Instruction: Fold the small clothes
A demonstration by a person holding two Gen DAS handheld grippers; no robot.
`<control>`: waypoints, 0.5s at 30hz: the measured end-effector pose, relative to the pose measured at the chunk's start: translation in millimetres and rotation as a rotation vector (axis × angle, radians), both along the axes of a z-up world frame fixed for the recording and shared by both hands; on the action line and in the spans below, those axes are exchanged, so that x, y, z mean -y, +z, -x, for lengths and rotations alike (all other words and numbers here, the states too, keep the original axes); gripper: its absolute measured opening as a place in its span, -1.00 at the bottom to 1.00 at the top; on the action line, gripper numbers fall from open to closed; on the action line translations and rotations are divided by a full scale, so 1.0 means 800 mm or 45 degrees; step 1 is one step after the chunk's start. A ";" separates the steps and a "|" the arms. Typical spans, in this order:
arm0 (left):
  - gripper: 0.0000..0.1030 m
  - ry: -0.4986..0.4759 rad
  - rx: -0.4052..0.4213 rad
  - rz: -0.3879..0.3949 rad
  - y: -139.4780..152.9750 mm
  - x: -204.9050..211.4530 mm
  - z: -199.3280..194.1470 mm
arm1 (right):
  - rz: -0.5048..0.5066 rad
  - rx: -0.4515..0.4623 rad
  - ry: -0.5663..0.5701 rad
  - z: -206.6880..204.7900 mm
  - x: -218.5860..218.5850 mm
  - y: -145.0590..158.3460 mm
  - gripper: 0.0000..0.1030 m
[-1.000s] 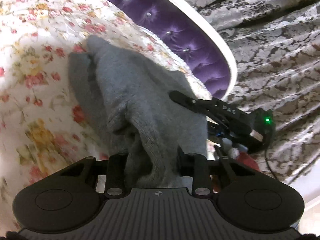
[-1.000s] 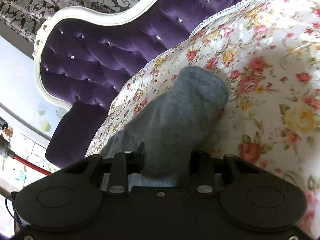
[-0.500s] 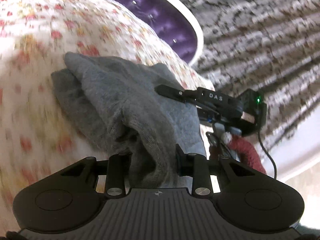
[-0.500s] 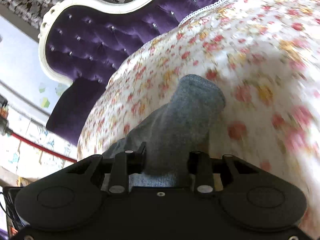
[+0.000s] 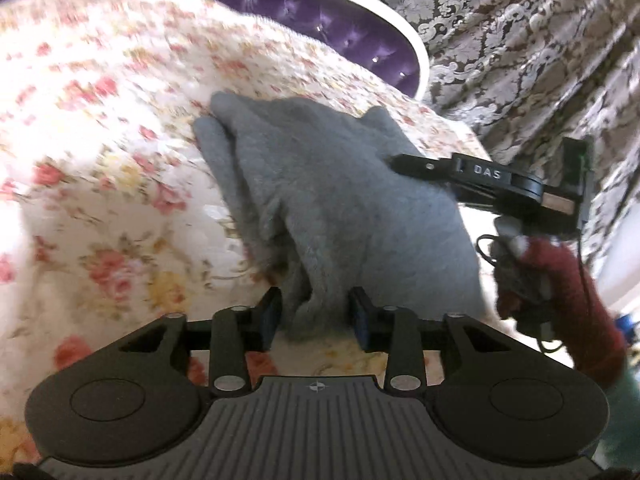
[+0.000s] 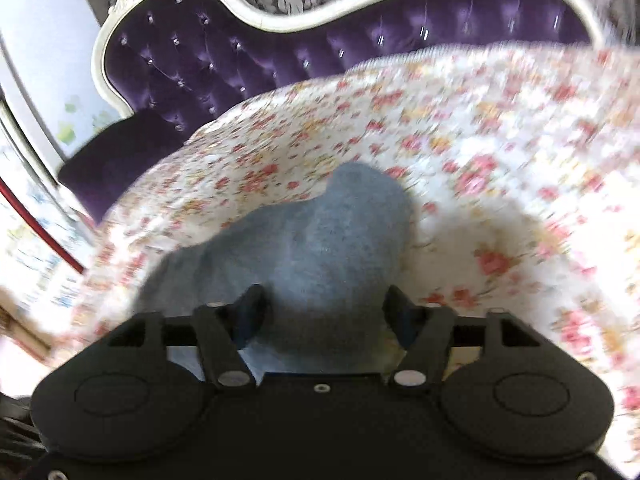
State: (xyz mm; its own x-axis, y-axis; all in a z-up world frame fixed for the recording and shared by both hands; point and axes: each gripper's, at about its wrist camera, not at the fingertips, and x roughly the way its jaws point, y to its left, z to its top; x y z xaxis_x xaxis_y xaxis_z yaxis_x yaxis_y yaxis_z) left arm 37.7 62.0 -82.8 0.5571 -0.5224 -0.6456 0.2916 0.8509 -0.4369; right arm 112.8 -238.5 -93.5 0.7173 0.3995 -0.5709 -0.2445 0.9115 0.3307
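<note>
A grey knitted garment (image 5: 332,184) lies rumpled on a bed with a flowered cover (image 5: 100,152), one end doubled over on itself.

The left tool (image 5: 314,316) sits at the near edge of the garment. Its jaws are opening; a fold of grey cloth stands between them, with a small gap showing at each pad, so the pads no longer press on it.

The right tool (image 6: 326,312) is at the opposite edge, and in the left wrist view it reaches in from the right, one finger lying over the cloth. Its jaws are opening too and stand wide, with the garment (image 6: 304,248) spread loosely between them, free of the right pad.

A hand in a red sleeve (image 5: 576,300) carries the right tool, with a thin black cable looping near it.

Behind the bed rises a purple buttoned headboard (image 6: 224,60) with a white curved frame. A dark patterned curtain (image 5: 520,48) hangs beyond. Nothing lies on the cover near the garment.
</note>
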 end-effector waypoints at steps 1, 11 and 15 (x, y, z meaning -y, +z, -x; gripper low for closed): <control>-0.27 0.012 0.026 -0.019 0.006 0.002 0.006 | 0.014 0.030 -0.007 0.008 0.002 0.001 0.43; -0.25 0.145 0.398 -0.154 0.073 0.002 0.034 | 0.127 0.299 0.006 0.071 -0.001 0.030 -0.76; -0.25 0.144 0.444 -0.191 0.070 0.030 0.004 | 0.170 0.365 0.044 0.087 -0.018 0.028 -0.76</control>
